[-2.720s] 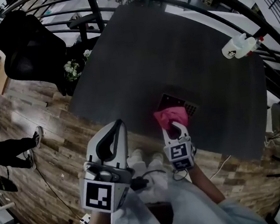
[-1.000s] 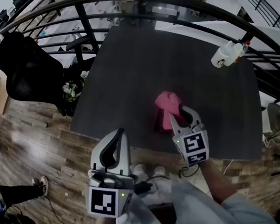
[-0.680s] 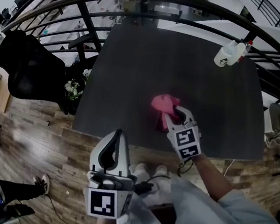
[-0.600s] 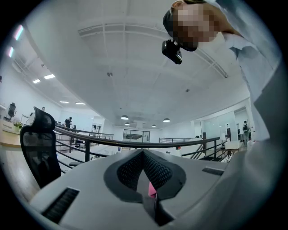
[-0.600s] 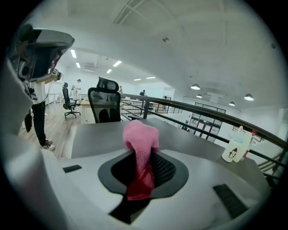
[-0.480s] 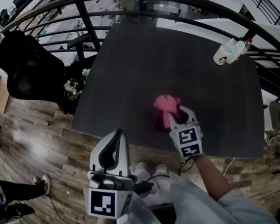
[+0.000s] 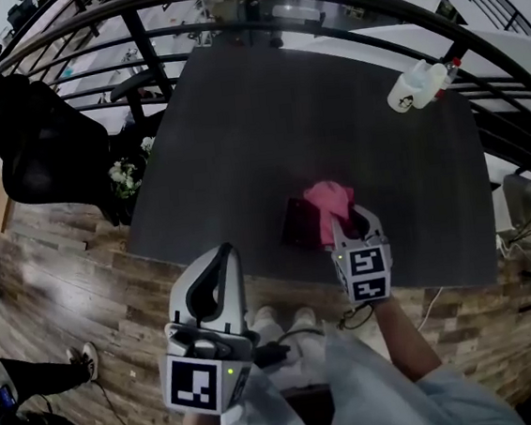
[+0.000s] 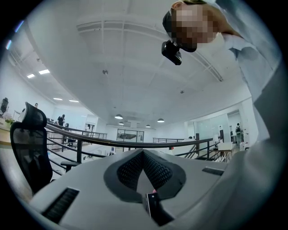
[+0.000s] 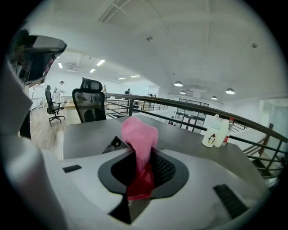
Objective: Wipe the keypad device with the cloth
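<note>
The keypad (image 7: 297,224) lies flat on the table (image 7: 238,134), face up, close to the table's 6 o'clock edge in the head view, within easy reach of the person. Its 3 o'clock part is under the cloth (image 7: 330,200), so only the 9 o'clock part shows. Its long axis seems to run roughly from 9 to 3 o'clock, with a slight tilt, though the covered end makes this a guess. I cannot tell which end is its top.

The right gripper (image 7: 351,219) comes in from 6 o'clock with its jaws clamped on the cloth. One bunched end is pinched deep between them and the loose end flops forward onto the keypad. Held this way, the free part can be dragged over the face without the jaws touching the keys.

The left gripper (image 7: 225,254) has its jaws together with nothing between them. It is off the table at 7 o'clock from the keypad, tilted upward and out of the way, since the wipe probably needs one hand.

A bottle (image 7: 417,87) stands well apart at 1 o'clock.
</note>
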Motion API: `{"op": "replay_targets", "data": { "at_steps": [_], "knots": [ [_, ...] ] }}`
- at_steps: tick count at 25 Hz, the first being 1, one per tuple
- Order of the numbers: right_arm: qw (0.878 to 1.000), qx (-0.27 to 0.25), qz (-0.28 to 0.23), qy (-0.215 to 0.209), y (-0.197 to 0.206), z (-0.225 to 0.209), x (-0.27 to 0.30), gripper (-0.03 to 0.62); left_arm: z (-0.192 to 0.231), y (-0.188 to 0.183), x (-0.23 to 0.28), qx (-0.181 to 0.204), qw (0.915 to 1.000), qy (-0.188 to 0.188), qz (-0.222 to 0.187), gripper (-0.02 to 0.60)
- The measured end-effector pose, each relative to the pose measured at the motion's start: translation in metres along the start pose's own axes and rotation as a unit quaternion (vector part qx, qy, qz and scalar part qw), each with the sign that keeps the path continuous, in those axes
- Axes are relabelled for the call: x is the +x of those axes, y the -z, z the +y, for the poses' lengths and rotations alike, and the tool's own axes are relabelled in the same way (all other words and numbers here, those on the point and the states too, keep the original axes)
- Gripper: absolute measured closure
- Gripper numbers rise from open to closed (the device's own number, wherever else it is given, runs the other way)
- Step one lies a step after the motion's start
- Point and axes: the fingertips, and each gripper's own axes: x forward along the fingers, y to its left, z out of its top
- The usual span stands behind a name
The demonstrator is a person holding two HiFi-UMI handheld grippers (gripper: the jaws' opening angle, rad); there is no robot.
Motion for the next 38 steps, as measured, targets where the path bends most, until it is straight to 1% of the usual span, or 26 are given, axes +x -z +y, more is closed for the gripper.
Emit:
{"op": "replay_targets", "data": {
  "at_steps": [4,8,14,18,22,27,31,34,38],
  "knots": [
    [0.999,0.013,0.003,0.030,0.011,-0.018,-0.009,0.519,-0.007,0.001,0.004,0.003,0.9999,0.014,0.004,0.578],
    [0.999,0.000,0.011,0.053,0.017,-0.030,-0.023,0.519,-0.013,0.002,0.007,0.006,0.9996,0.026,0.008,0.578],
    [0.996,0.047,0.021,0.074,0.039,-0.042,-0.034,0.519,-0.023,0.003,0.010,0.010,0.9990,0.043,0.013,0.578],
    [0.995,0.040,0.030,0.089,0.048,-0.042,-0.038,0.519,-0.026,0.004,0.010,0.014,0.9985,0.050,0.018,0.578],
    [0.992,0.063,0.054,0.098,0.070,-0.045,-0.043,0.520,-0.031,0.006,0.011,0.014,0.9981,0.056,0.021,0.578],
    [0.989,0.079,0.089,0.091,0.102,-0.033,-0.051,0.520,-0.037,0.007,0.011,0.015,0.9974,0.066,0.025,0.578],
    [0.987,0.095,0.111,0.071,0.121,-0.017,-0.057,0.520,-0.040,0.009,0.013,0.014,0.9967,0.074,0.028,0.578],
    [0.985,0.116,0.119,0.053,0.126,-0.004,-0.063,0.520,-0.042,0.011,0.014,0.012,0.9962,0.081,0.029,0.578],
    [0.984,0.134,0.112,0.033,0.121,0.004,-0.073,0.520,-0.046,0.013,0.017,0.010,0.9957,0.087,0.031,0.578]
  ]
}}
